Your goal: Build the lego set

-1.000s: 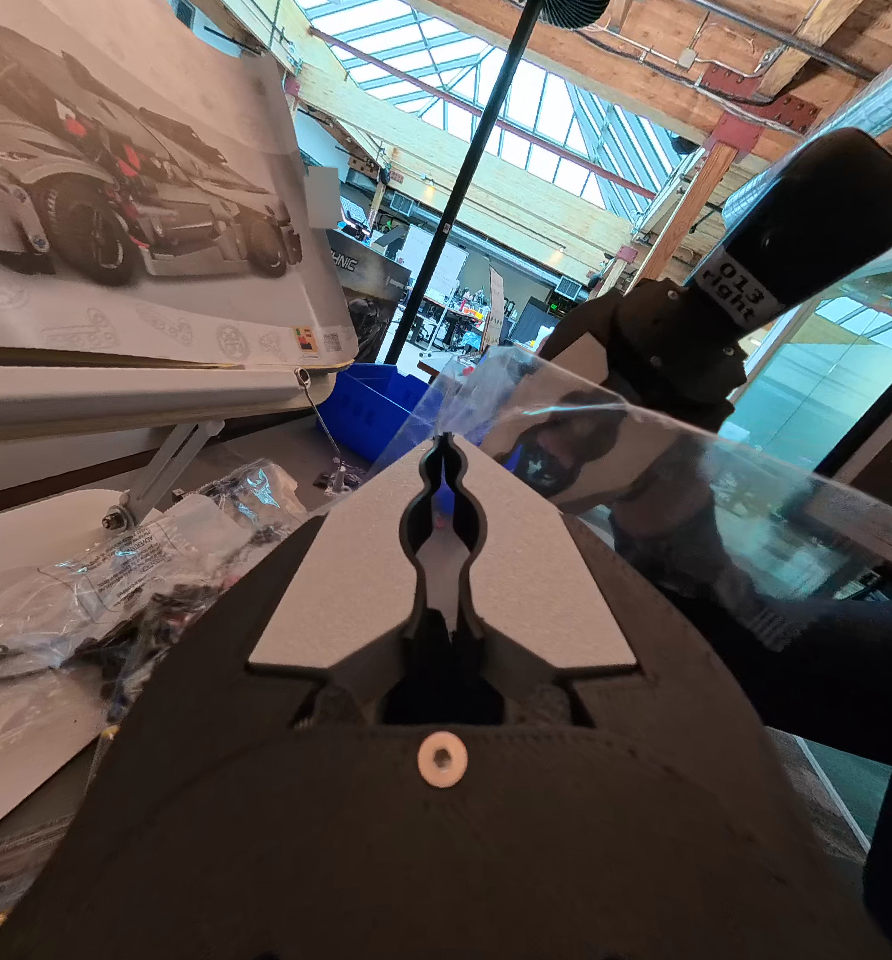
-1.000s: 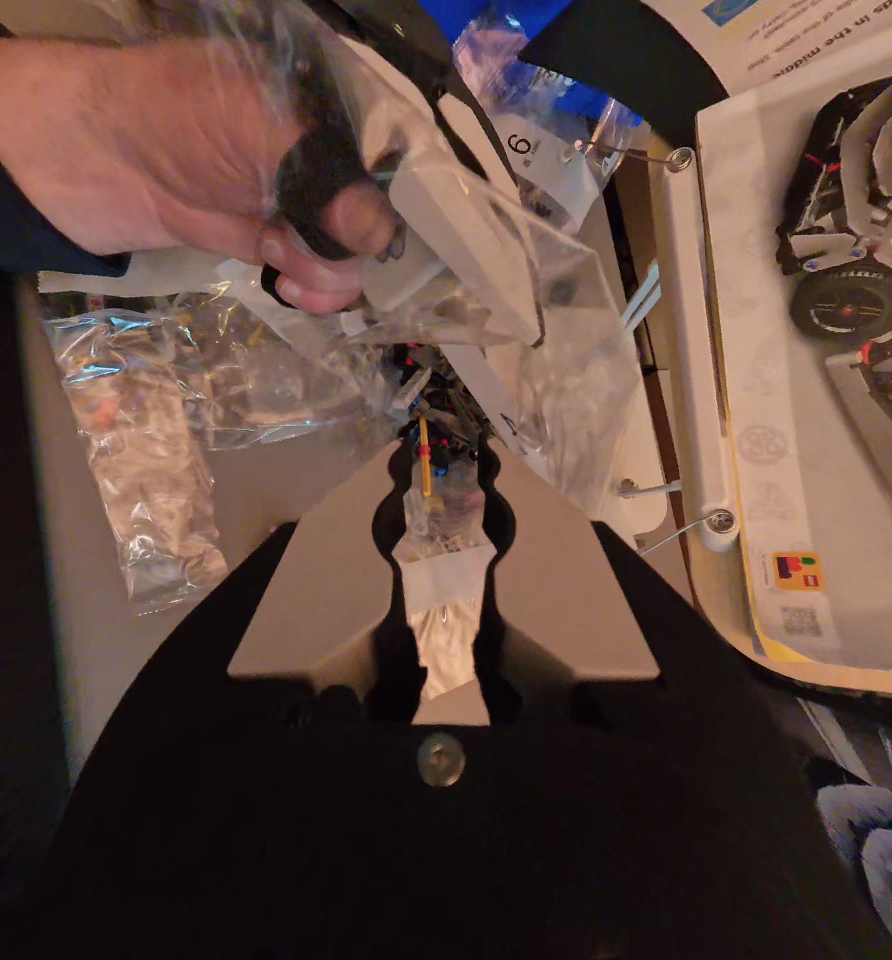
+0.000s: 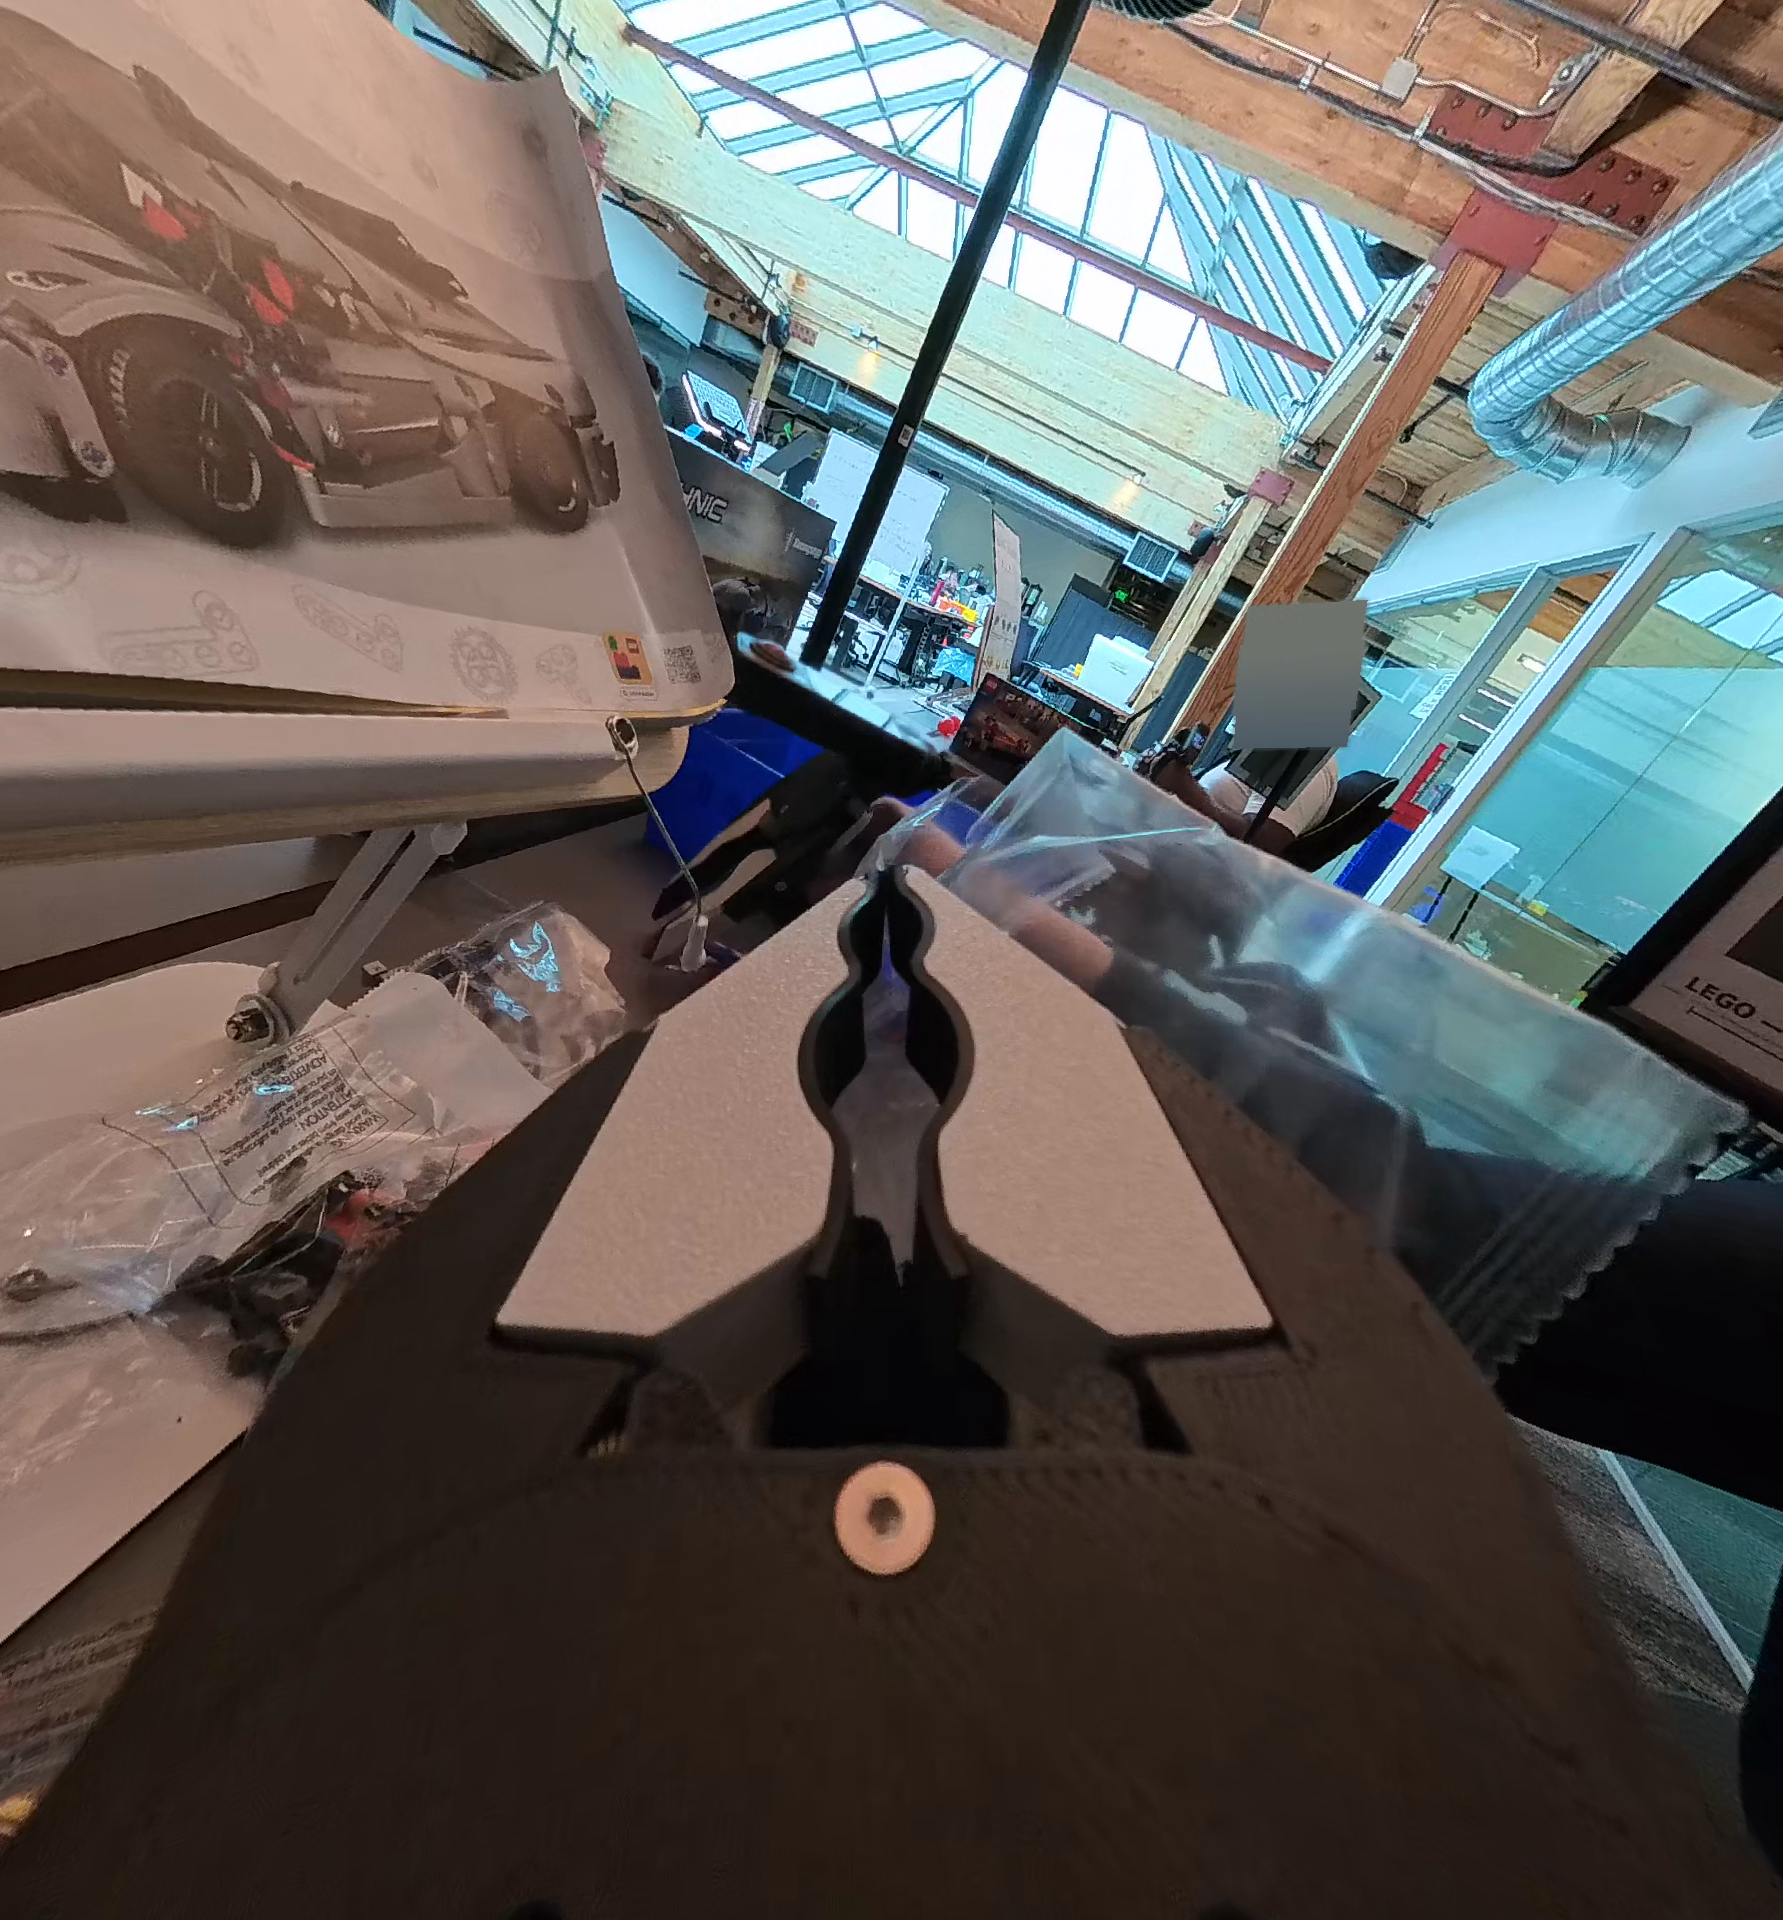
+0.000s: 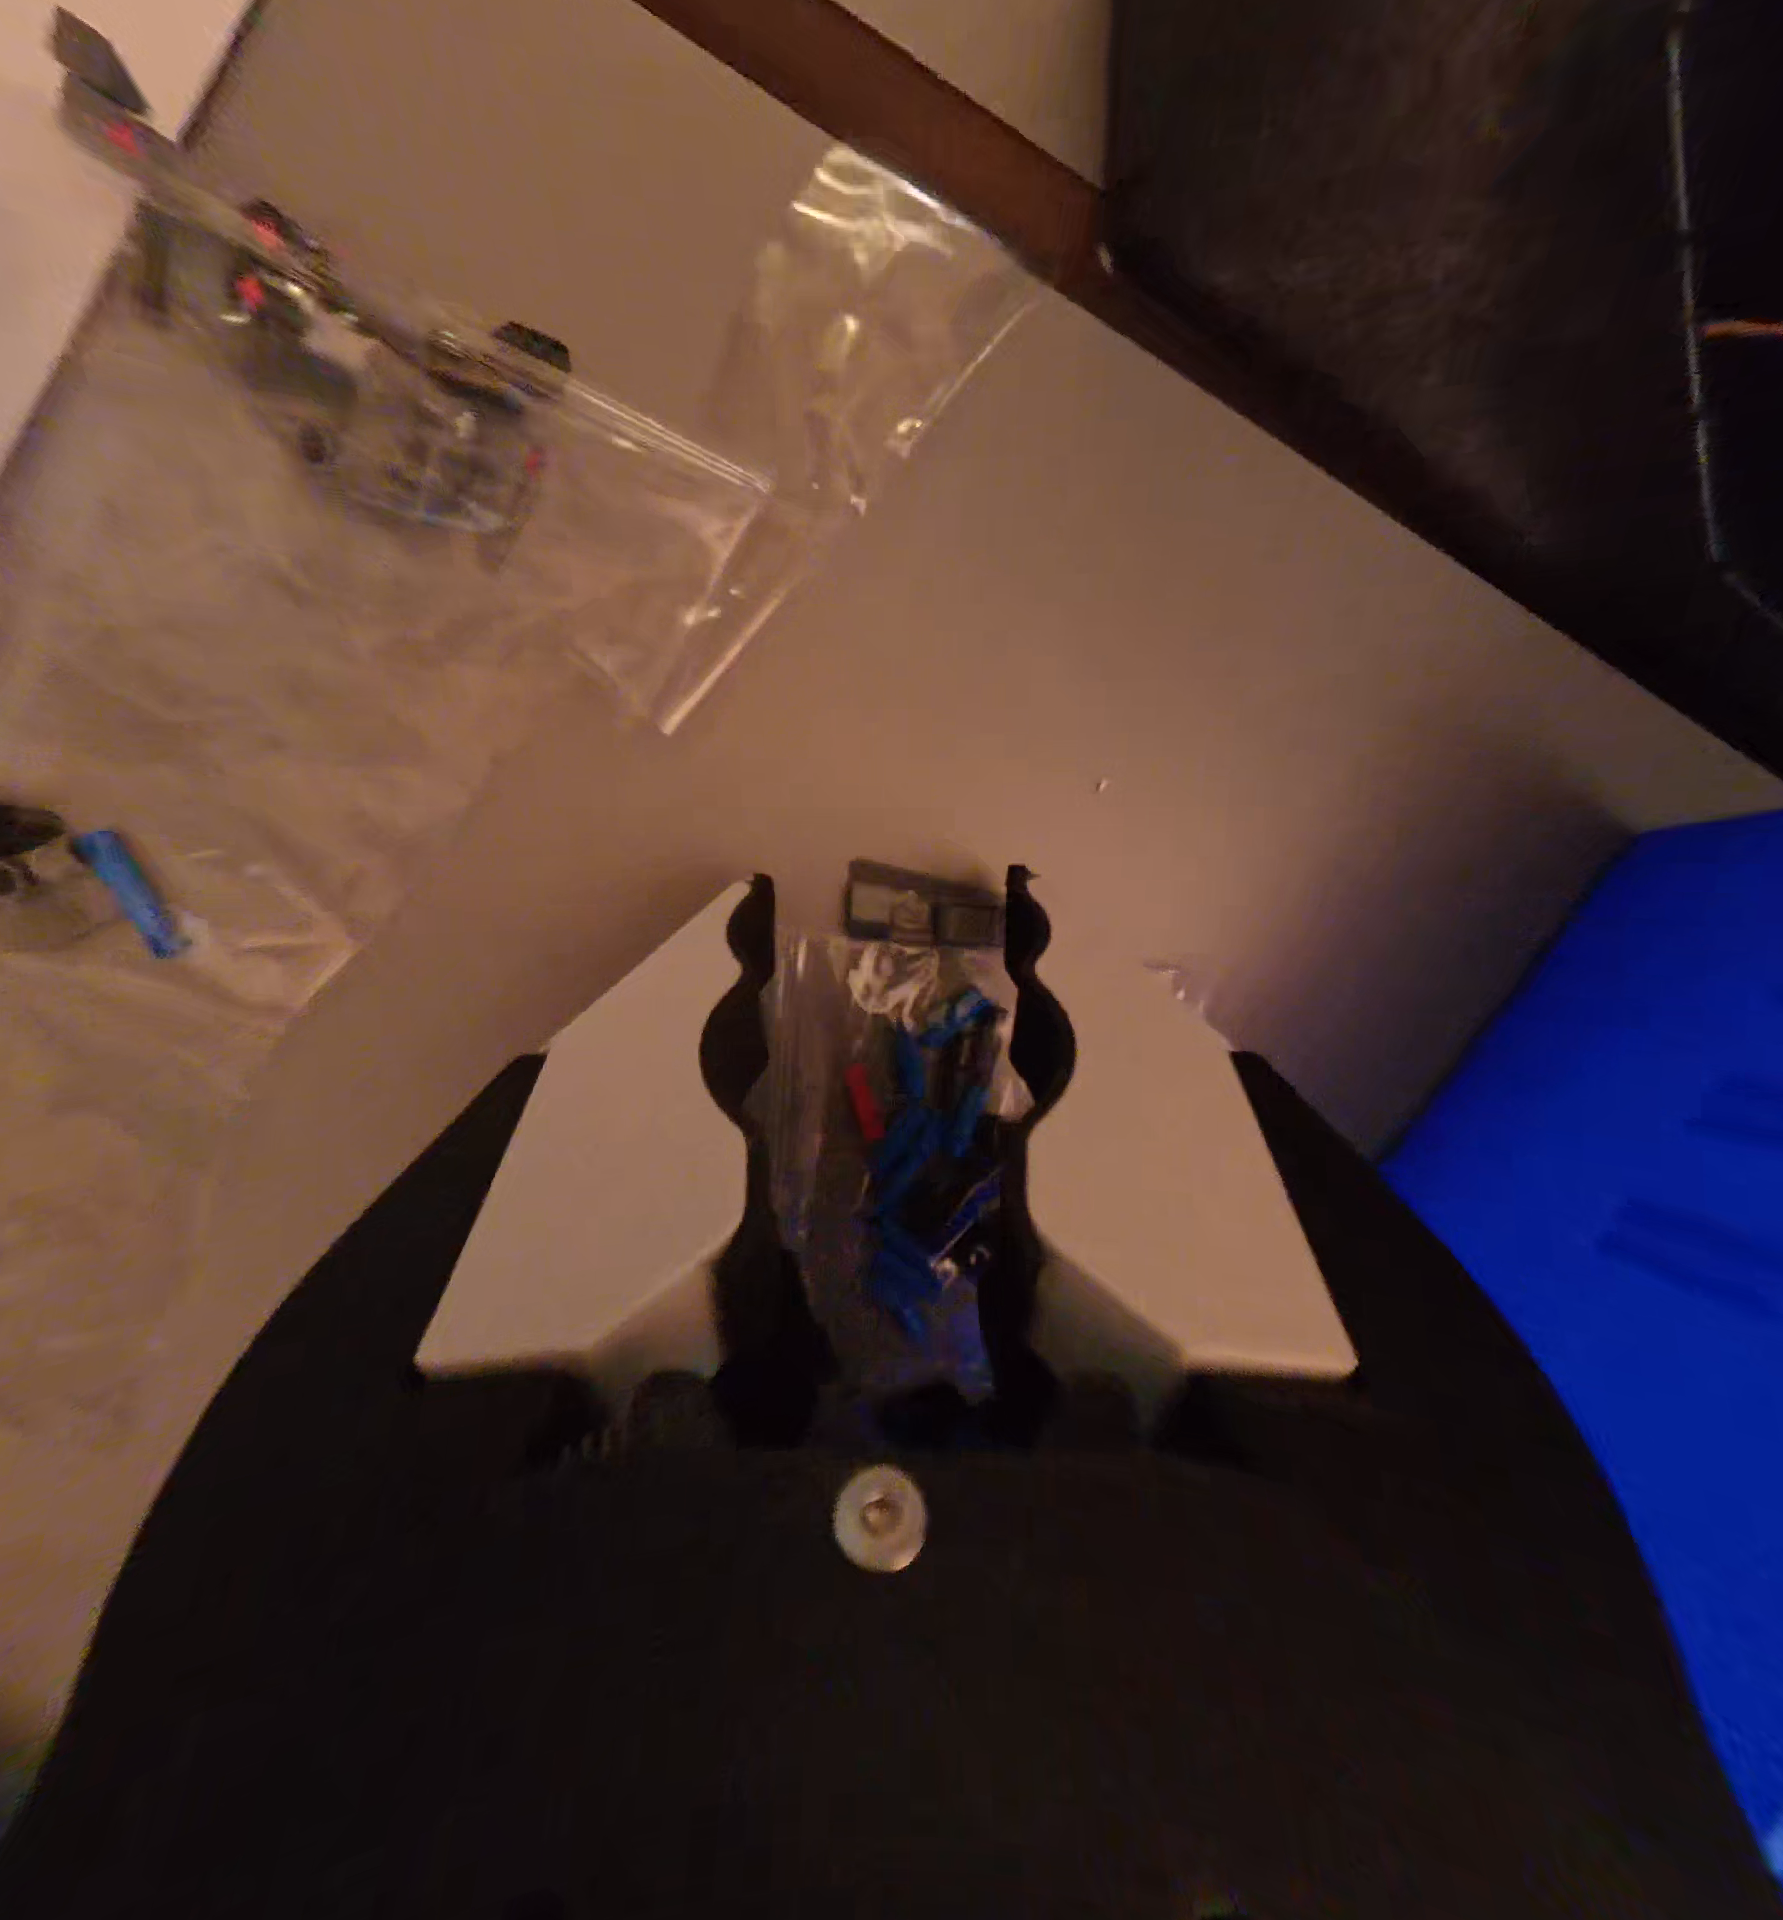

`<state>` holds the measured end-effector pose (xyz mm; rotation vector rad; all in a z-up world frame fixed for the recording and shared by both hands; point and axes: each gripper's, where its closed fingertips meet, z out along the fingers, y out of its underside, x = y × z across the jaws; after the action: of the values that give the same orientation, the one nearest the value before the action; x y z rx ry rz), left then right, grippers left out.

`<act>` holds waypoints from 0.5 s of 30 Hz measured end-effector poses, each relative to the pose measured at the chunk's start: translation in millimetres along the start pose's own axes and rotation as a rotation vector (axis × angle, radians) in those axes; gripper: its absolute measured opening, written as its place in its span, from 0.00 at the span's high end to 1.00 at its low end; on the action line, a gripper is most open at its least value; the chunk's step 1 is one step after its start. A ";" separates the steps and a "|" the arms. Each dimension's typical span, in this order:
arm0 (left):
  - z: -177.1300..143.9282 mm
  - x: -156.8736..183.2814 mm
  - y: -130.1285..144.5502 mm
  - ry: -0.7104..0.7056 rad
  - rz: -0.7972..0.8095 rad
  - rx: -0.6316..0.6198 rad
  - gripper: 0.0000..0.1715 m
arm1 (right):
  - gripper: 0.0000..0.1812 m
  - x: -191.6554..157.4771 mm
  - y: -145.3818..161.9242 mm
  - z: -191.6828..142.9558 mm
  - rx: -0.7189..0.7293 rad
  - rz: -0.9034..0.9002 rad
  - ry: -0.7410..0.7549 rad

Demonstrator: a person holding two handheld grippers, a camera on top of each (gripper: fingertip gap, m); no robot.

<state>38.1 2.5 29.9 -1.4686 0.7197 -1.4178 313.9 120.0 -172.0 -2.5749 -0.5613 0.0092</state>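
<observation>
My left gripper [image 3: 892, 883] is shut on the edge of a clear plastic bag [image 3: 1334, 997], which stretches away to the right above the table. My right gripper [image 4: 887, 883] is open over the white table [image 4: 970, 623]. A small clear bag of blue and red Lego pieces [image 4: 918, 1132] lies between its fingers, with a grey piece [image 4: 923, 914] at its far end. I cannot tell whether the fingers touch that bag.
The instruction booklet with a car picture [image 3: 295, 416] rests on a white stand at the left. Several bags of parts lie on the table [image 3: 243, 1143] [image 4: 399, 416]. An empty clear bag [image 4: 866, 312] lies farther off. A blue bin [image 4: 1645, 1247] stands at the right. A black pole [image 3: 928, 343] rises behind. My right fingertips sit around 35 cm from my left ones.
My right gripper has opened and let go of the big clear bag, then swung away over the white table. My left gripper stays shut on the bag.
</observation>
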 end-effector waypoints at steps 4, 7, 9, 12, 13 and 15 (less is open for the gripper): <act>0.0 -0.4 0.3 -0.001 0.000 -0.001 1.00 | 0.81 1.0 3.2 4.9 0.012 0.071 -0.058; 0.4 -0.9 1.1 -0.002 -0.001 -0.003 1.00 | 0.87 -1.3 2.1 5.4 0.026 0.069 -0.077; 0.7 -1.1 1.6 -0.002 0.000 -0.005 1.00 | 0.95 -0.8 2.8 5.1 0.025 0.061 -0.073; 0.3 -1.0 1.2 -0.003 0.001 -0.004 1.00 | 0.98 -2.2 3.8 4.5 0.022 0.052 -0.078; 0.1 -1.1 0.9 -0.003 0.001 -0.003 1.00 | 0.98 -3.6 4.7 3.9 0.017 0.051 -0.087; -0.3 -1.1 0.5 -0.003 0.001 -0.002 1.00 | 1.00 -5.9 6.4 3.1 0.007 0.048 -0.100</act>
<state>37.7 3.2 29.0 -1.4714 0.7199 -1.4144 310.7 114.1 -178.3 -2.5911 -0.5352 0.1570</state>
